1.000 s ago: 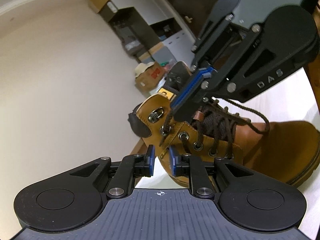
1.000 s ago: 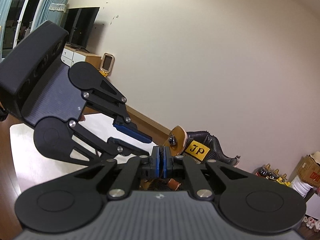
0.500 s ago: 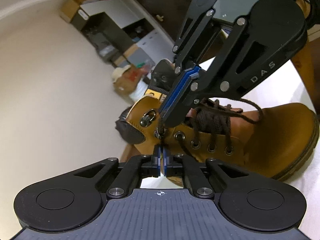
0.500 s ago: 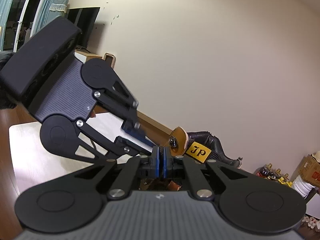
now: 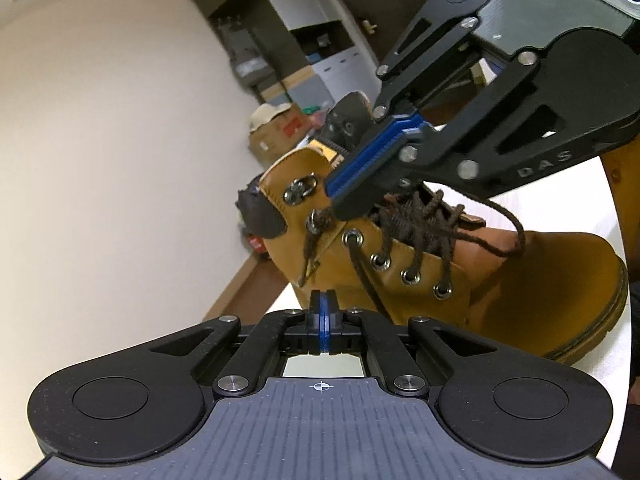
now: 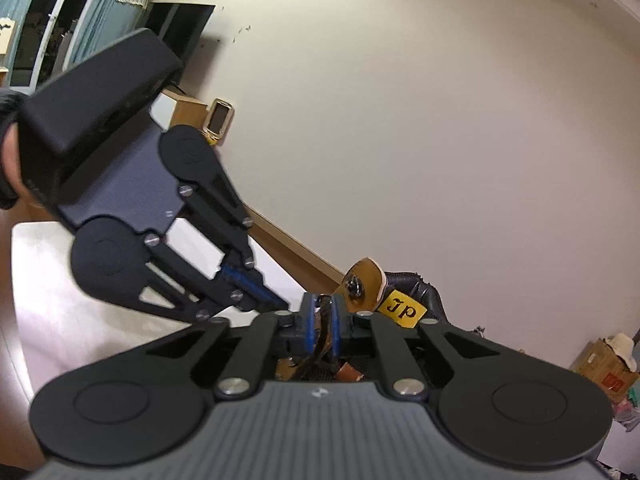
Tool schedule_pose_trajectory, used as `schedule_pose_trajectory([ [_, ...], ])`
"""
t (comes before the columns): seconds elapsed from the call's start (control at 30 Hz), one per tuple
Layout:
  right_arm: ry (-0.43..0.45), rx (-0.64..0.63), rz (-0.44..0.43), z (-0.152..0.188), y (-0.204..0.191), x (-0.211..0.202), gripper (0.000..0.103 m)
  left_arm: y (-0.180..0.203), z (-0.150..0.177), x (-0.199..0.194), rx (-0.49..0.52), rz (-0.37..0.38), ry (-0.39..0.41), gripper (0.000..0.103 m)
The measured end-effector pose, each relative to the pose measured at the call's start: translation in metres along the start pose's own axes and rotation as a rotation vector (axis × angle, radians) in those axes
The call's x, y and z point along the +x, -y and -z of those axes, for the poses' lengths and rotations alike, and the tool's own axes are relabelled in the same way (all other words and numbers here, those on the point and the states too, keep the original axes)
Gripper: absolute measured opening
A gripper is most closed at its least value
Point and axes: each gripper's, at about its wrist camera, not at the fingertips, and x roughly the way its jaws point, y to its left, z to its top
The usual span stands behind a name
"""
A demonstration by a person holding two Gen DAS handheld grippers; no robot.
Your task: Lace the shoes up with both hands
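Note:
A tan leather boot [image 5: 520,280] with dark brown laces [image 5: 416,220] lies on a white table [image 5: 606,220]. My left gripper [image 5: 322,300] sits just below the top eyelets. Its pads are almost together and easing apart, and I see no lace between them. A lace end with a golden tip [image 5: 305,274] hangs just above and left of them. My right gripper [image 5: 338,200] reaches in from the upper right, its tip at the second eyelet. In the right wrist view the right gripper [image 6: 323,312] has a dark lace [image 6: 325,322] between its pads, which are opening. The left gripper [image 6: 280,304] points in from the left.
Cardboard boxes [image 5: 276,136], grey shelves [image 5: 260,40] and a dark door [image 5: 372,8] stand behind the boot. A second dark boot with a yellow label [image 6: 402,310] lies by the wall. A television [image 6: 176,20] and a box [image 6: 608,368] are farther off. A hand [image 6: 8,168] holds the left gripper.
My left gripper's jaws went from wide open to nearly shut below the eyelets. The right gripper's pads have parted a little, showing the lace between them. Both views rolled slightly.

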Motion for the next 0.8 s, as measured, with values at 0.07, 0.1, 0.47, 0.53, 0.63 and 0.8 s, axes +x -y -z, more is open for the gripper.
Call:
schedule_pose_trajectory([
  [0.07, -0.001, 0.001, 0.002, -0.001, 0.0, 0.003, 0.007, -0.005, -0.002, -0.001, 0.0, -0.015, 0.02, 0.007],
  [0.1, -0.002, 0.0, 0.002, -0.001, 0.0, 0.004, 0.007, -0.006, -0.003, -0.001, 0.006, -0.023, 0.03, 0.01],
  [0.47, -0.014, 0.026, 0.01, 0.0, 0.0, 0.011, 0.008, -0.018, -0.011, 0.002, 0.028, 0.026, 0.06, 0.01],
  [0.53, -0.006, 0.043, 0.013, 0.0, 0.001, 0.008, 0.008, -0.021, -0.009, -0.001, 0.004, 0.035, 0.044, 0.002],
  [0.63, 0.002, 0.079, 0.018, 0.01, -0.002, -0.005, 0.008, -0.019, -0.002, 0.002, -0.017, 0.027, -0.019, 0.001],
  [0.8, -0.029, 0.143, 0.035, 0.027, 0.007, -0.014, 0.009, 0.0, 0.03, 0.015, 0.03, 0.026, -0.213, 0.001],
])
